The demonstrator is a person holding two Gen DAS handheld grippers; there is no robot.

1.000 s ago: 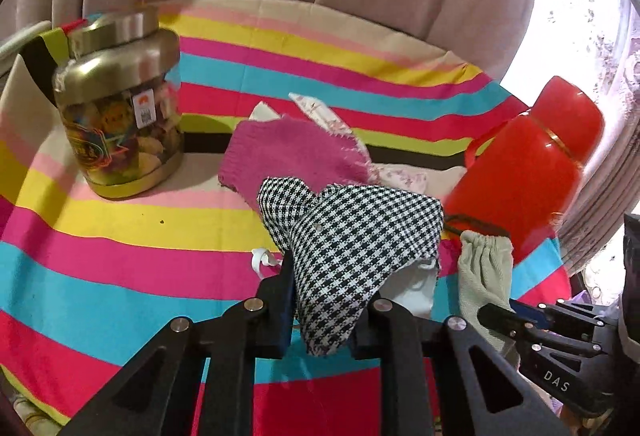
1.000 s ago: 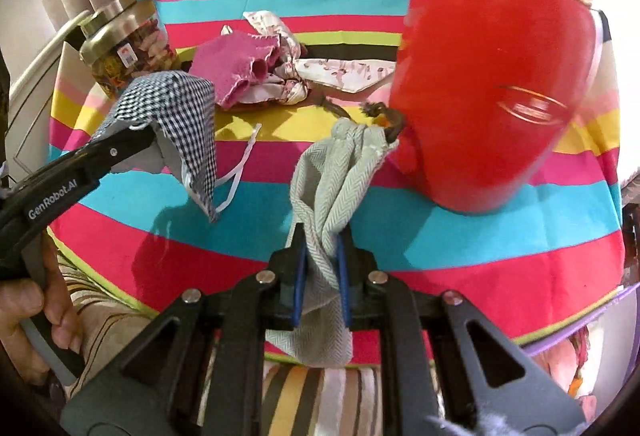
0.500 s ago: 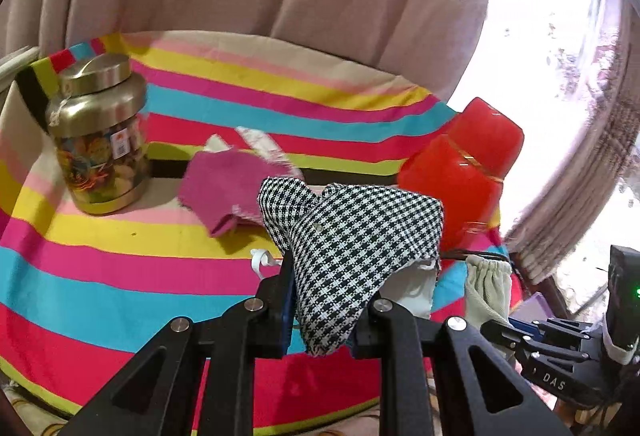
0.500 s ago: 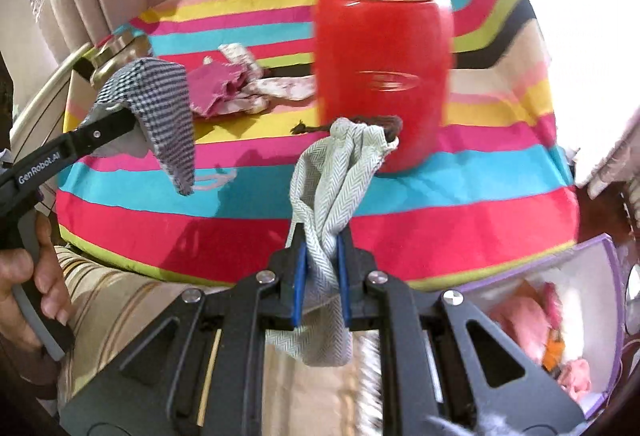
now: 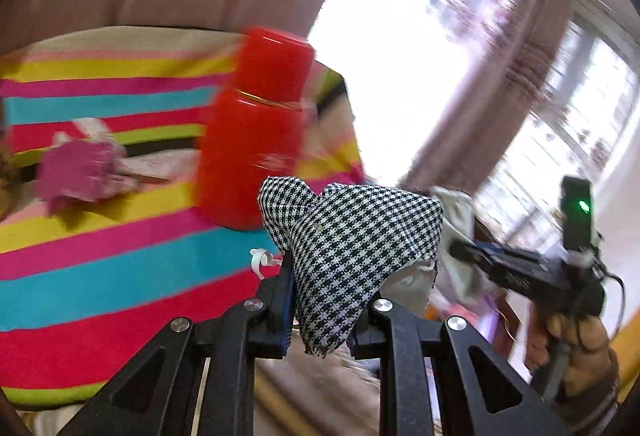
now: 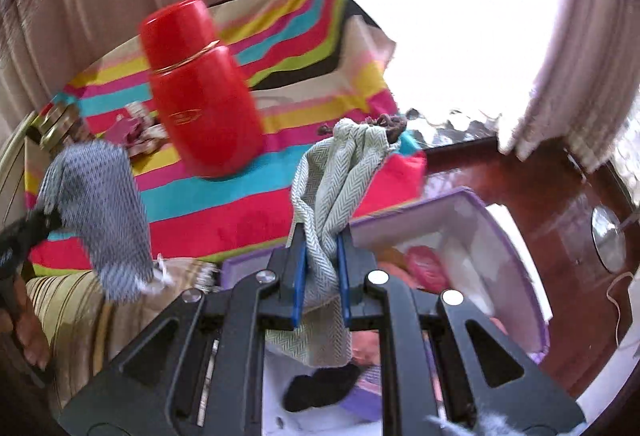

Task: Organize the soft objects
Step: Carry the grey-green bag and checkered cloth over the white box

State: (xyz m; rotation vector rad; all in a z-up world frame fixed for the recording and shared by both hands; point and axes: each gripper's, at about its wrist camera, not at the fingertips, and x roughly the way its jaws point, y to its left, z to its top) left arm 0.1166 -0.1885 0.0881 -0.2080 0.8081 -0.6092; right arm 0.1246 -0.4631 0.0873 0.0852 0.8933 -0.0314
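Two handheld grippers, each clamped on one soft item, both lifted clear of the table.

Left gripper (image 5: 326,300): jaws pinched on one black-and-white houndstooth cloth (image 5: 352,248), which bunches above the pads and hangs a short tail below. One white cord loop (image 5: 260,260) shows at its left edge.

Right gripper (image 6: 322,276): jaws pressed tight on one pale green herringbone drawstring pouch (image 6: 332,187); its brown cord (image 6: 384,123) sits at the gathered top.

One round table under a striped tablecloth (image 5: 100,268). On it: one red thermos flask (image 5: 252,139), upright; one small heap of pink and floral fabric pieces (image 5: 80,171), count unclear through blur; one gold-lidded jar (image 6: 54,119), partly hidden.

One purple-edged open box (image 6: 500,236) lies beside the table, under the right gripper, holding pink items (image 6: 424,268) and one dark item (image 6: 320,388).

One hand (image 5: 576,348) grips the right tool's handle.
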